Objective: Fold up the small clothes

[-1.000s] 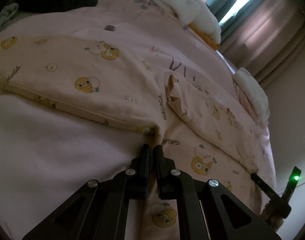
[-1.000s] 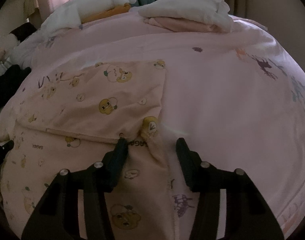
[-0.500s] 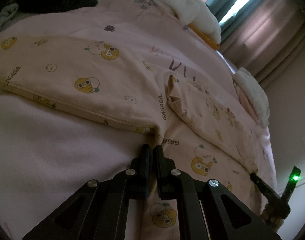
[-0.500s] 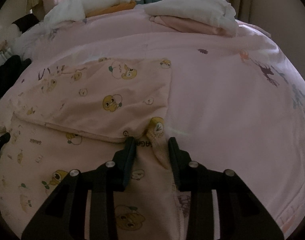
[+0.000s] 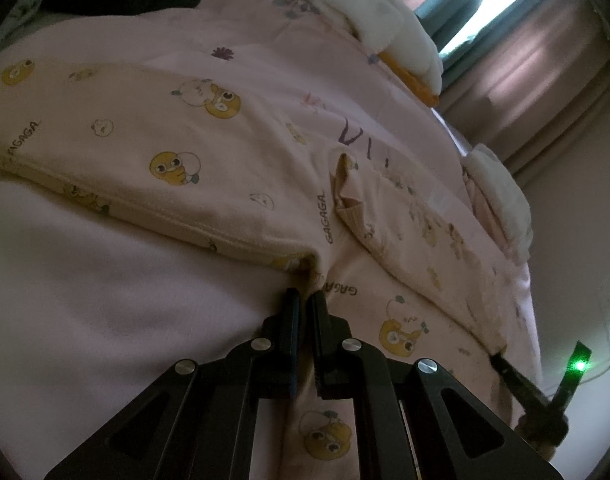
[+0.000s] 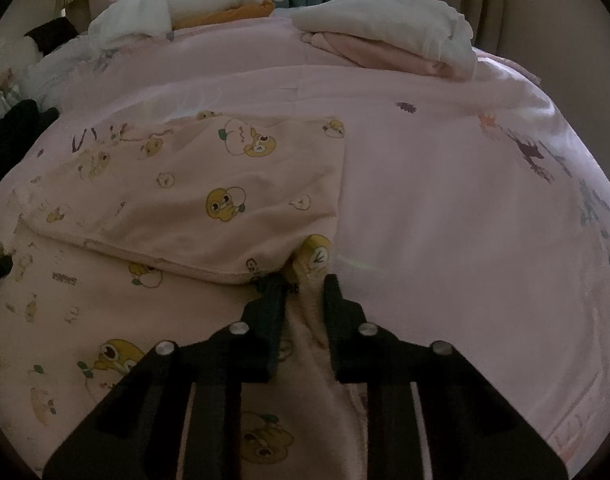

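**pixelmoth:** While the light's pretty dim, the scene reads fine: a small cream-yellow cotton garment printed with cartoon chicks and "GAGAGA" lettering [image 5: 233,168] lies spread on a bed under a pale pink printed bedsheet [image 5: 105,280]. The left hand-held gripper [image 5: 306,300] has its black fingers nearly together, pinching the garment's edge right at the corner where a fold meets the lower layer.

**tinkerdad_88:** And the other one? In the right wrist view the same garment [image 6: 209,200] sits left of centre on the sheet [image 6: 445,220], with one section folded over the rest.

**pixelmoth:** The right hand-held gripper [image 6: 303,286] has just been closing its jaws, and a bunched ridge of the cloth stands between them. The fingers [image 6: 273,292] sit snug against that ridge on both sides, so it's holding fabric, jaws narrow but not fully together.

**tinkerdad_88:** Background stuff: a folded white fluffy blanket on top of a folded pink cloth [image 6: 393,32] at the far end of the bed, plus a white plush pillow with an orange edge [image 6: 193,0] beside it. Some dark clothing [image 6: 13,136] at the left edge. Curtains [image 5: 545,52] behind, daylight through a gap.

**pixelmoth:** The right tool also shows in the left view's lower right corner, with a green indicator light [image 5: 579,365] glowing.
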